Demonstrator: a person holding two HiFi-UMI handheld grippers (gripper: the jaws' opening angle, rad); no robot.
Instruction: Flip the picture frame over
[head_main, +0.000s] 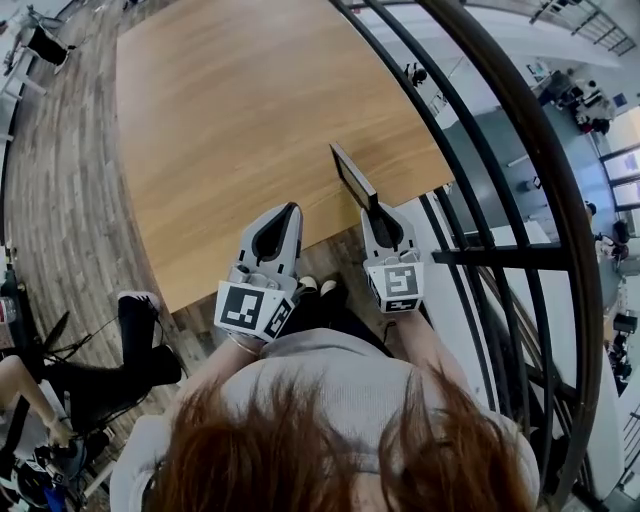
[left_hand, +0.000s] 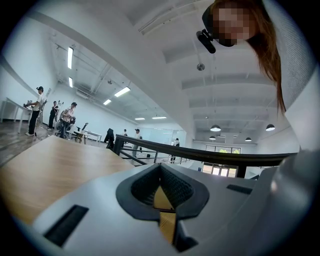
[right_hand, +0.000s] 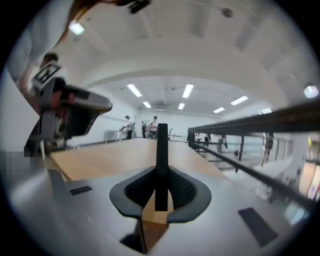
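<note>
Hair (head_main: 340, 440), then grey left gripper (head_main: 292, 208) and right gripper (head_main: 376, 206) over a smooth wooden table (head_main: 230, 120).
Right gripper pinches the slim dark picture frame (head_main: 352, 175), held on edge above the table's right edge by a black railing (head_main: 480, 150); left gripper's ribbed jaws are pressed together; wide tabletop stretches beyond.
</note>
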